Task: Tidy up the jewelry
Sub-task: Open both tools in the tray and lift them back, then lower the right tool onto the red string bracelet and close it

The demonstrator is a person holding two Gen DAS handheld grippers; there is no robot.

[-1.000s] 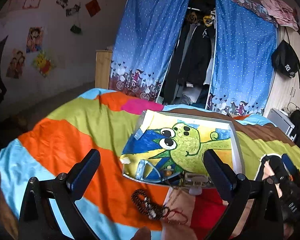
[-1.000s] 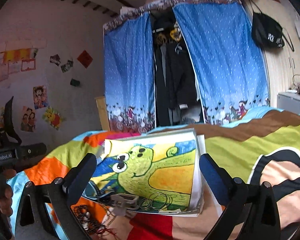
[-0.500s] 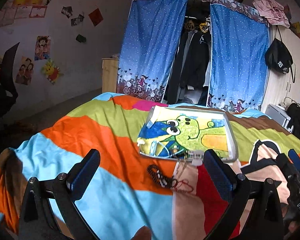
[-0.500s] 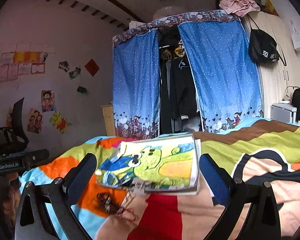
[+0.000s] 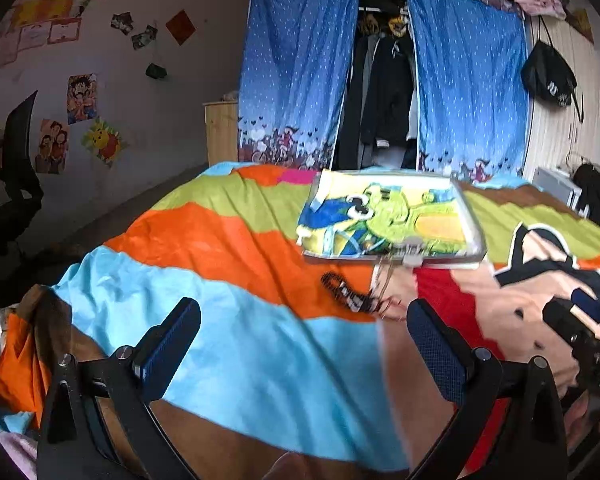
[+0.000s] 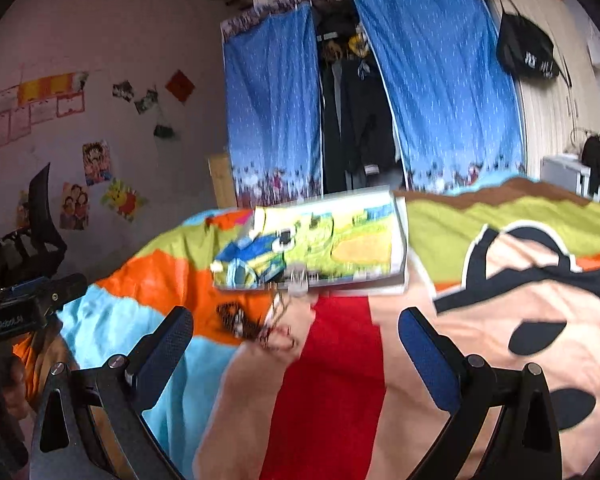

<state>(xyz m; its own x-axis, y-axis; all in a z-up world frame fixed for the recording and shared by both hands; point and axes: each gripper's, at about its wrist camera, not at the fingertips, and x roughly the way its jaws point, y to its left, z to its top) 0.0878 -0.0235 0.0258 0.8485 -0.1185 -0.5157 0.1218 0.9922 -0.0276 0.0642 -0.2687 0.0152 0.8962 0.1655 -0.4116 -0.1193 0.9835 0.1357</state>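
A flat tray with a green cartoon drawing lies on the bed; it also shows in the right wrist view. Small jewelry pieces sit along its near edge. A dark bead bracelet with a red cord lies on the blanket in front of the tray, also in the right wrist view. My left gripper is open and empty, well short of the bracelet. My right gripper is open and empty, just short of the bracelet.
A colourful striped blanket covers the bed. Blue curtains and hanging clothes stand behind it. A black chair is at the far left. My right gripper shows at the right edge of the left wrist view.
Both grippers have pulled back from the tray, which now looks smaller and farther off. More blanket shows in front. Both stay open and empty.
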